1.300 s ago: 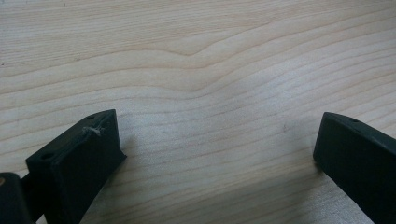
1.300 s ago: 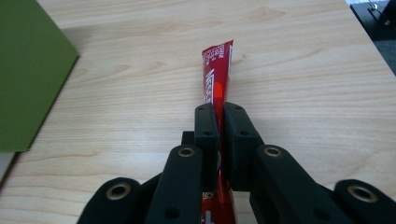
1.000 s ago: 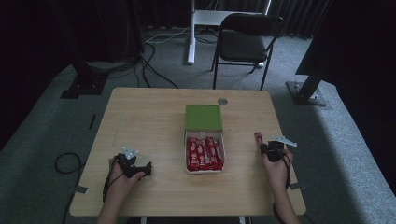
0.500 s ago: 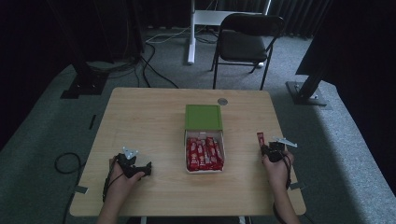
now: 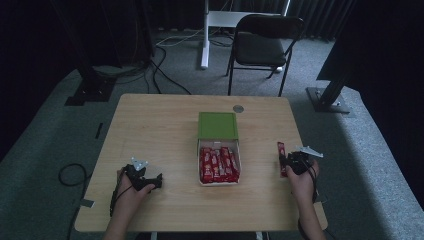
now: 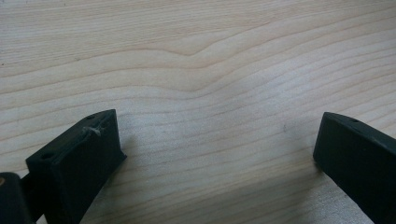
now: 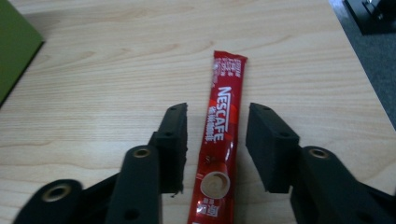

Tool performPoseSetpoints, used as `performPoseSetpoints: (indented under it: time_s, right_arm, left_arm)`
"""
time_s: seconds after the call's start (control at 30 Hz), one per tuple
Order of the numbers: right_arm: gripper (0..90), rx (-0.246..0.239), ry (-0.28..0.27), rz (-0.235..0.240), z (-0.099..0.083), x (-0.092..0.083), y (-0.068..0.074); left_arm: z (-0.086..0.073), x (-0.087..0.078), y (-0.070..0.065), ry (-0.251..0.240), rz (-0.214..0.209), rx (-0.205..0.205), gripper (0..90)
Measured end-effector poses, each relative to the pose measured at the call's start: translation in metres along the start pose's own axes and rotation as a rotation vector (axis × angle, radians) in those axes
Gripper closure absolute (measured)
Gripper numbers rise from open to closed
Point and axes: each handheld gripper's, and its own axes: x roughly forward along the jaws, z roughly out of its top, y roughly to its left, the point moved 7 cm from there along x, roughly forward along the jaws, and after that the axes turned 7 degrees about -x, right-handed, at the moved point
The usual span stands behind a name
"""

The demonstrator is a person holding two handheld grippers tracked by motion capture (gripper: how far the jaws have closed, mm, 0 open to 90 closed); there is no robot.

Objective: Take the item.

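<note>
A: Right gripper view first: the right hand-held gripper (image 7: 215, 140) straddles a red Nescafé sachet (image 7: 219, 140) that lies flat on the bench (image 7: 93, 93). Its jaws stand part-way apart, one on each long side of the sachet, with a sliver of wood showing on either side, so I judge nothing is clamped yet.

B: So which step is this?

A: It looks like the grasp of a single sachet. The next move calls for closing squarely across the narrow width, near the middle of the sachet's length, so it does not pivot when lifted.

B: And where would it go?

A: Probably to the box (image 5: 219, 170) at the bench's middle, which holds a row of similar red sachets, its green lid (image 5: 217, 125) lying just behind it. In the high view the sachet (image 5: 281, 157) lies near the right edge, apart from the box, with the right hand-held gripper (image 5: 290, 164) over its near end.

B: The other hand?

A: The left hand-held gripper (image 6: 215, 154) is spread wide over bare wood, holding nothing. In the high view it (image 5: 150, 181) sits at the near left of the bench, well apart from the box.
</note>
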Motion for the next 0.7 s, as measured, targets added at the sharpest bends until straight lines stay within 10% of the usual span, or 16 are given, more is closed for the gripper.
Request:
performPoseSetpoints:
  time_s: [0.7]
  right_arm:
    - [38.6,-0.152,-0.111,0.182,0.015,-0.020,0.039]
  left_arm:
    - [0.000,0.000,0.000,0.000,0.000,0.000,1.5]
